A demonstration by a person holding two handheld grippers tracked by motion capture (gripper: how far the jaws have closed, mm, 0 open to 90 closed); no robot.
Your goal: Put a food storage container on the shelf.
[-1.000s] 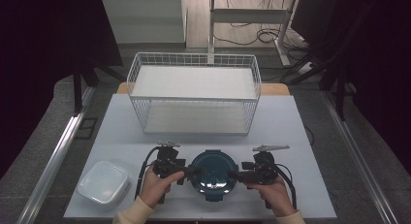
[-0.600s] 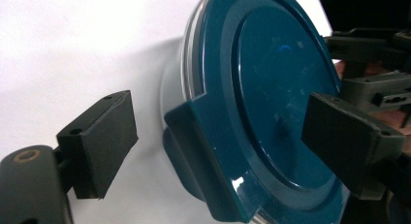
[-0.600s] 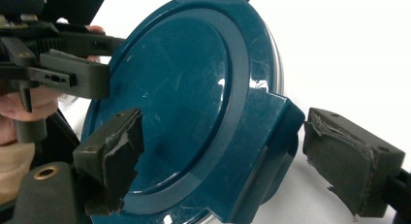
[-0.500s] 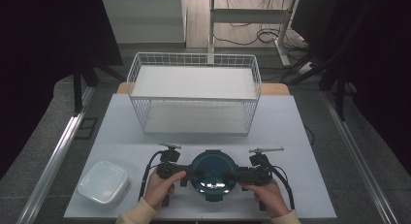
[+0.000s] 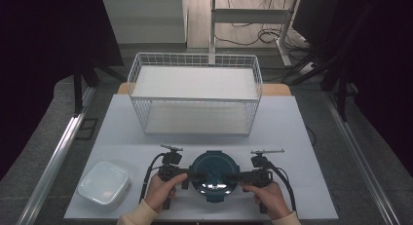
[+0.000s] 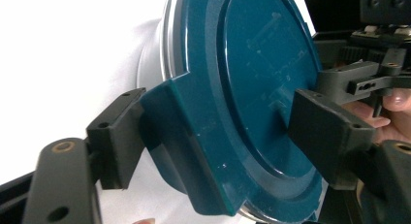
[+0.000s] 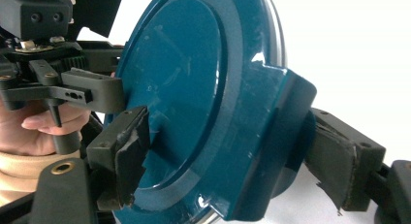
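Note:
A round container with a dark teal lid (image 5: 214, 172) sits at the table's front middle. The lid has clip tabs around its rim. My left gripper (image 5: 195, 175) comes in level from the left and straddles the left clip (image 6: 184, 136): one pad lies against the clip's outer flap, the other (image 6: 324, 132) on the lid's top. My right gripper (image 5: 233, 176) mirrors it on the right clip (image 7: 281, 132), with a worn pad (image 7: 128, 151) on the lid top. Both pairs of jaws have just been closing on these clips and now touch them. In the left gripper view, my left gripper (image 6: 220, 136) spans the clip; in the right gripper view, my right gripper (image 7: 230, 156) does the same.
A white wire basket (image 5: 195, 96) stands across the back of the white table (image 5: 292, 137). A white square lidded box (image 5: 103, 182) rests at the front left corner. Cables trail from both grippers toward the front edge.
Both hands stay almost where they were beside the teal lid. The grippers have settled slightly lower and closer onto its left and right clips.

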